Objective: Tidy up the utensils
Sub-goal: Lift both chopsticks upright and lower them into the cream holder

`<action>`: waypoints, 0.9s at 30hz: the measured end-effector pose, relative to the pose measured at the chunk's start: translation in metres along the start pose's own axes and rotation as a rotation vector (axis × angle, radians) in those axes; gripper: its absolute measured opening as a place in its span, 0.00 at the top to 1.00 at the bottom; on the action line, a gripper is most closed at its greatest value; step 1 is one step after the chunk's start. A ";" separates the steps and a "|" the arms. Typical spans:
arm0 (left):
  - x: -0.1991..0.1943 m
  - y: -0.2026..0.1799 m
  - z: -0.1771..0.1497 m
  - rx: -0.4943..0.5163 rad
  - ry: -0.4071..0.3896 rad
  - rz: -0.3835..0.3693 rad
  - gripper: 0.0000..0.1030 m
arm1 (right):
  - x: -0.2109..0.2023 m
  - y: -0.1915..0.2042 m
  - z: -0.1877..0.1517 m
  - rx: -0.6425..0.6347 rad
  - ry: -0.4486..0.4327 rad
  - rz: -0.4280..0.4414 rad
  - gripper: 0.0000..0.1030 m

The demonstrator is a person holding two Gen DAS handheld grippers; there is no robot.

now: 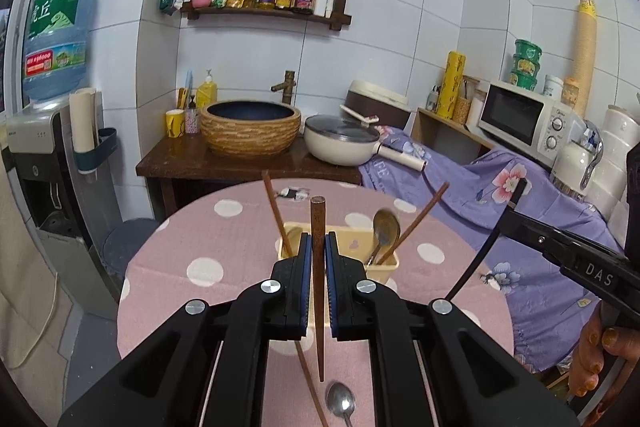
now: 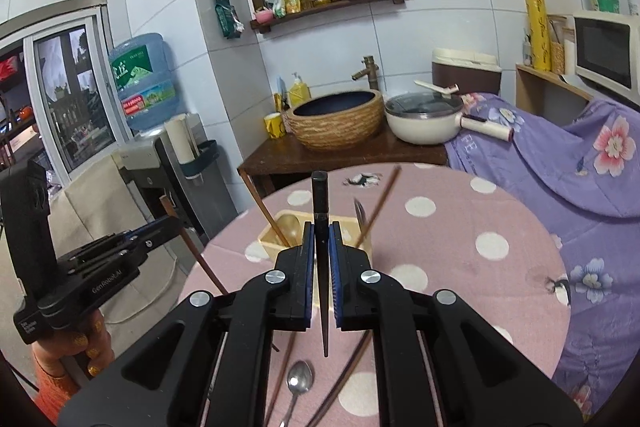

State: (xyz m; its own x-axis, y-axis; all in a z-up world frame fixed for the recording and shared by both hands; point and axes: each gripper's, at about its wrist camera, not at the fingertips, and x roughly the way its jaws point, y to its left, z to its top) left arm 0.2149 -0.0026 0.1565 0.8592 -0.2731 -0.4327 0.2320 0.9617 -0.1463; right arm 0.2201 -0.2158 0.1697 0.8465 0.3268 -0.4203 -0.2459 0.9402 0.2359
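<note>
My left gripper (image 1: 318, 241) is shut on a brown wooden chopstick (image 1: 318, 227), held upright above the pink dotted table (image 1: 192, 235). In the right wrist view my right gripper (image 2: 321, 231) is shut on a black chopstick (image 2: 320, 195), also upright; the same black chopstick (image 1: 492, 239) shows at the right of the left wrist view. Just beyond both stands a cream utensil holder (image 1: 360, 243) with two brown chopsticks and two spoons in it. A metal spoon (image 1: 341, 399) and a loose brown chopstick (image 1: 310, 387) lie on the table below the grippers.
Behind the table a dark wooden stand (image 1: 180, 163) carries a woven basin (image 1: 250, 127) and a lidded cream pan (image 1: 340, 143). A purple floral cloth (image 1: 500, 187) covers furniture on the right. A water dispenser (image 1: 44, 147) stands on the left. A person's hand (image 1: 596, 355) holds the right gripper's handle.
</note>
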 end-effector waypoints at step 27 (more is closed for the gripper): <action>0.060 0.004 0.099 -0.083 -0.062 0.035 0.93 | 0.070 0.012 0.082 -0.012 -0.136 -0.077 0.92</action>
State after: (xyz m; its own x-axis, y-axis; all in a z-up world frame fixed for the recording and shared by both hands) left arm 0.3129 -0.0130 0.2184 0.8933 -0.2351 -0.3832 0.1654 0.9644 -0.2061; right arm 0.3153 -0.1893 0.2144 0.9189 0.2387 -0.3141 -0.1830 0.9633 0.1966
